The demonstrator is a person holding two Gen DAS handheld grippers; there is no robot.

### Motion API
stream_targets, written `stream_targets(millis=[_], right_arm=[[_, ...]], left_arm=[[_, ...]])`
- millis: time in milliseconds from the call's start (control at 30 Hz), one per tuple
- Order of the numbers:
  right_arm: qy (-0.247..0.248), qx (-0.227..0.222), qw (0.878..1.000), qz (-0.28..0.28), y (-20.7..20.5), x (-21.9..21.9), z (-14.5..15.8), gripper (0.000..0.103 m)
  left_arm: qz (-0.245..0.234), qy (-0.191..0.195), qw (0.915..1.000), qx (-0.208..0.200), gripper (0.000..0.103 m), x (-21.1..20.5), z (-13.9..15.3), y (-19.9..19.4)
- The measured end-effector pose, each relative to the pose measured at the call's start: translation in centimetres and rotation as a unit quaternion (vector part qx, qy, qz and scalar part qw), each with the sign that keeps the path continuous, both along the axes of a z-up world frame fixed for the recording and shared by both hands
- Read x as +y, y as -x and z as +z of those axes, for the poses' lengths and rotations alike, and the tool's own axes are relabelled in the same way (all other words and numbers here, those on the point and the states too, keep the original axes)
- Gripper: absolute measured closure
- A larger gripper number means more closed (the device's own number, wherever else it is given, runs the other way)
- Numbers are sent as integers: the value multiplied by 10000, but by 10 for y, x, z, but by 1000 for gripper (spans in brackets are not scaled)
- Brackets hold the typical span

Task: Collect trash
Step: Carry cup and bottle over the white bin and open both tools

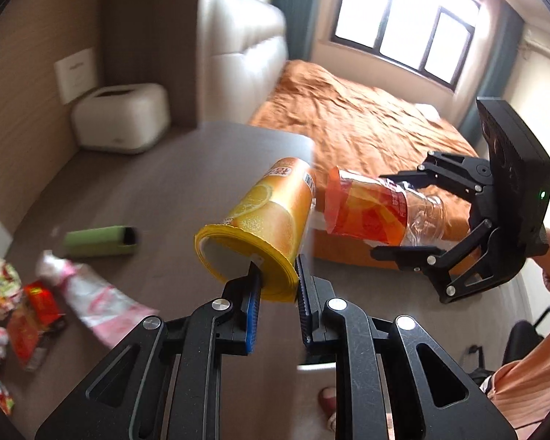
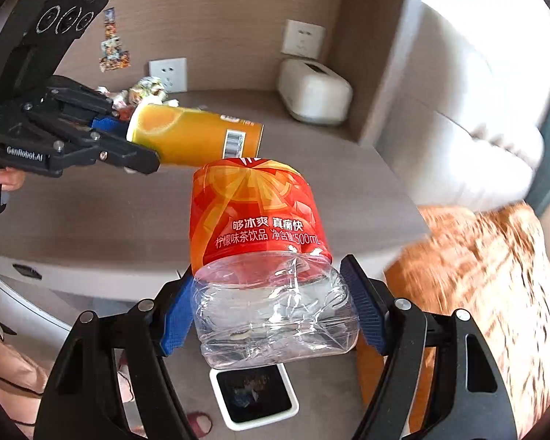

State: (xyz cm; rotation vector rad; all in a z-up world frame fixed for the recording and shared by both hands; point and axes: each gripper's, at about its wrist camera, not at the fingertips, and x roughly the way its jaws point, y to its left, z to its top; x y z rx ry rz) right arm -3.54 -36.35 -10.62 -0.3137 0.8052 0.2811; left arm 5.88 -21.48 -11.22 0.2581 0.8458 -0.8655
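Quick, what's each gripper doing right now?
Left gripper: closed on the rim of the yellow can.
Right gripper: closed on the plastic bottle.

Two close cameras above the desk (image 1: 157, 190), facing each other, both with the white box (image 2: 313, 91).

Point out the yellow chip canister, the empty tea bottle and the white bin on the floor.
yellow chip canister (image 1: 271, 212), left wrist view, on its printed side.
empty tea bottle (image 2: 260, 216), right wrist view, on its red label.
white bin (image 2: 216, 385), right wrist view, on its rim.
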Motion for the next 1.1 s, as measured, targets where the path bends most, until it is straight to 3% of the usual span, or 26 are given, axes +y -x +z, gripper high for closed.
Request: stream_targets(millis=[300, 533, 733, 1033, 1100], right_arm=[[-102, 483, 9958, -774, 48, -56, -36, 28], [-217, 1104, 9863, -1209, 69, -84, -111, 28], [-427, 1640, 9712, -1673, 72, -110, -194, 28], [-696, 2162, 9544, -1935, 58, -121, -339, 28], [-741, 2267, 9516, -1940, 54, -125, -369, 23]], left_arm=[[-812, -549, 9948, 290, 86, -83, -54, 48], [-1069, -890, 9859, 924, 85, -131, -138, 59], [-986, -1289, 9750, 1521, 85, -158, -237, 55], [-1083, -1904, 9489, 2273, 85, -189, -401, 56], [-1109, -1989, 9402, 2532, 73, -194, -435, 56]])
